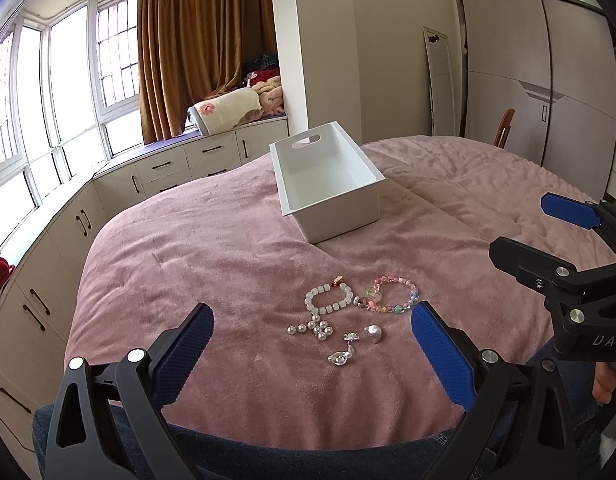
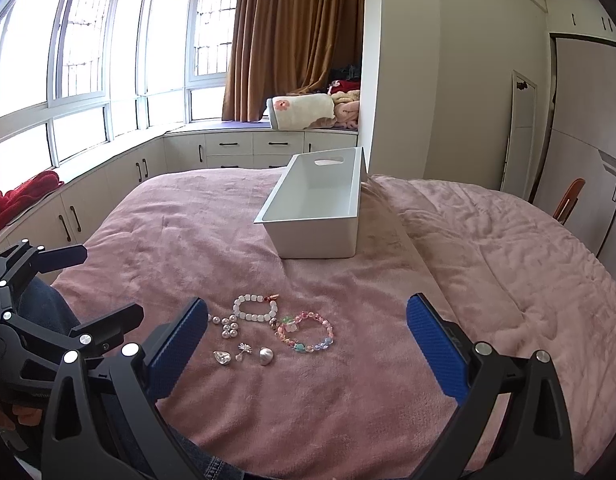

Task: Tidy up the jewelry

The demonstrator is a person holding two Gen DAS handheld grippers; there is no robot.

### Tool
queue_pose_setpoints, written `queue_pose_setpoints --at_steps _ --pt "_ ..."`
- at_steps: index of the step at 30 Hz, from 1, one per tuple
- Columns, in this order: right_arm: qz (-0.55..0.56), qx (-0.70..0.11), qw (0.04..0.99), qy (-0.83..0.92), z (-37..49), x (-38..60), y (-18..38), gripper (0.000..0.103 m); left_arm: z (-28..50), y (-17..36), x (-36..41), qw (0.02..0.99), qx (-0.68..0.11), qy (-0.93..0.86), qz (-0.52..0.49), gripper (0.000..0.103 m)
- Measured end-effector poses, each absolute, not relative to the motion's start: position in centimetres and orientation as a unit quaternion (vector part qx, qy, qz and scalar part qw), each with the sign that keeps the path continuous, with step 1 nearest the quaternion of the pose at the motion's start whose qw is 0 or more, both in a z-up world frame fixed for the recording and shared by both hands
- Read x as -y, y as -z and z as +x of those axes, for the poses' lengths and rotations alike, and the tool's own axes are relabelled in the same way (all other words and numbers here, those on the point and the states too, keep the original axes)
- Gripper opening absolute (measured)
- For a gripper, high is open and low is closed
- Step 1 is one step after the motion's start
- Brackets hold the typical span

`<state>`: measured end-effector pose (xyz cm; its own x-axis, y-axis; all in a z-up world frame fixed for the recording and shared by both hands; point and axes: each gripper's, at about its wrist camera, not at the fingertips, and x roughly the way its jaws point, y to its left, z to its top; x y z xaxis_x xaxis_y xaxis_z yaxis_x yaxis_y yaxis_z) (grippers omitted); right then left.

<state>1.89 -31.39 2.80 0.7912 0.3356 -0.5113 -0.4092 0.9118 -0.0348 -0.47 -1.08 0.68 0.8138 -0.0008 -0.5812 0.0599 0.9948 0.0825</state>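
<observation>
Both fingers [image 1: 312, 344] [image 2: 308, 344] spread wide over bracelets [image 1: 330, 300], pearls [image 1: 314, 327] and charms, white bin [image 1: 328, 184] beyond on pink blanket [image 1: 228, 260]

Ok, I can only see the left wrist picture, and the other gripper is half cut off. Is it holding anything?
Observer: No. The right gripper has its jaws wide open, with nothing between them.
Operator: What is it pointing at?
Observer: The colourful bracelet lies straight ahead, in the gap between its jaws. The pearls sit off to the left.
Operator: And the red bit at the edge, by the window?
Observer: That is a crumpled red cloth lying on top of the cabinets under the window.
</observation>
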Motion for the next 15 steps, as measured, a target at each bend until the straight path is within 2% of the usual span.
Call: queue_pose_setpoints --at_steps 15 --pt "-0.070 -0.254 0.945 -0.195 1.82 31.59 -2.80 0.098 -0.64 -0.27 1.24 0.949 -0.313 0.024 0.038 0.100"
